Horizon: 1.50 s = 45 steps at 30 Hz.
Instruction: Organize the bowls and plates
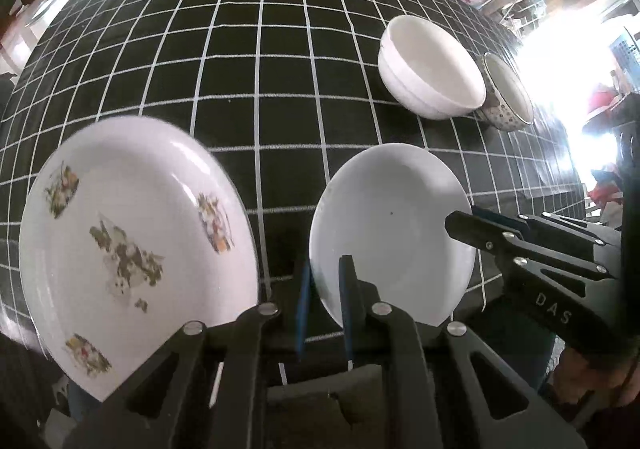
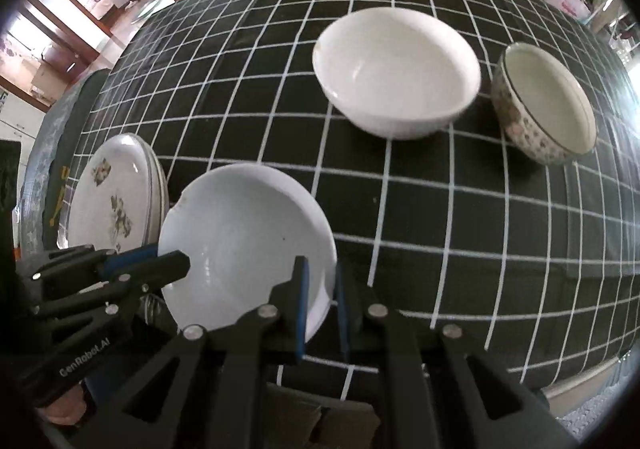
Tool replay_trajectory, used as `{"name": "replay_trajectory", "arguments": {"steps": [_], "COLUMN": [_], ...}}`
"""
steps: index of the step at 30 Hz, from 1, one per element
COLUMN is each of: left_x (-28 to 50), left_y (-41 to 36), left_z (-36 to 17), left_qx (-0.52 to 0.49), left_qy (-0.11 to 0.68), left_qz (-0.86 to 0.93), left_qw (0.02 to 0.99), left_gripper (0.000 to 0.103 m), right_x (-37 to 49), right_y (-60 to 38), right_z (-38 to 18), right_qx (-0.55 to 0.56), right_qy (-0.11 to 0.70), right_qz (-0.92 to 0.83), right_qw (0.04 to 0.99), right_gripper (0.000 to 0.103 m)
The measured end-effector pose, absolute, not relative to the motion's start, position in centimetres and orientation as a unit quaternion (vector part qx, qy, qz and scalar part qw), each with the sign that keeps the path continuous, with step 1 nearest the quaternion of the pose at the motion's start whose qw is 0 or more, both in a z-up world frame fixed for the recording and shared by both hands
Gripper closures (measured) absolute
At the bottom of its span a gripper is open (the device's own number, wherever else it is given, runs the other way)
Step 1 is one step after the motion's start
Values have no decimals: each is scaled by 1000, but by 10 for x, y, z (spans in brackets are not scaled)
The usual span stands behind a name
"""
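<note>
Glossy white, the shallow round dish [image 1: 392, 233] sits tilted above the grid-checked black cloth [image 1: 256, 89] with both your claws clamped on its rim: left gripper [image 1: 324, 291] marked "GenRobot.AI", right gripper [image 2: 322, 295] marked "DAS", beside the flower-printed plate [image 1: 132, 245].

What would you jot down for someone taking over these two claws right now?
Left claw: shut on the plain white plate, at its near-left rim.
Right claw: shut on the same plate's opposite rim.
Flowered plates: stacked at the left of the checked tablecloth.
White bowl and patterned bowl: side by side at the far right, not nested.
Left to do: probably set the plain plate on the stack, then nest the bowls.
</note>
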<state>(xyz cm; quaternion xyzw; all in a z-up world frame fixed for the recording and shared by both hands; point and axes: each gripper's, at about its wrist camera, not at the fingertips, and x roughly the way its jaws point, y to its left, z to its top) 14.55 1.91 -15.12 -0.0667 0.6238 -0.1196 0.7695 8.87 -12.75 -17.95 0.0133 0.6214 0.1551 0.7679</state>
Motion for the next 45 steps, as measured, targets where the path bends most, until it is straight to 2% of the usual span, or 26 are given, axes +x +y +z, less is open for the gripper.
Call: {"name": "replay_trajectory", "arguments": {"steps": [14,28,37,45], "left_x": [141,144,180,228], "left_y": [14,21,-12,-45], "left_z": [-151,-103,-60,-74], "left_qx": [-74,-78,-52,-22], "left_qy": [614,578,554,568], "left_qz": [-112,-117,-149,-154], "left_qw": [778,804,817,808], "left_gripper": [92,92,92,92], "right_x": [74,82,117,160], "right_y": [-133,-163,-184,-195], "right_z": [-176,-140,-124,-131], "right_qx": [14,46,63,70], "right_qy": [613,589,582,586], "right_qz": [147,140,126,109], "right_qw": [777,795,801,800], "right_gripper": [86,86,86,86]}}
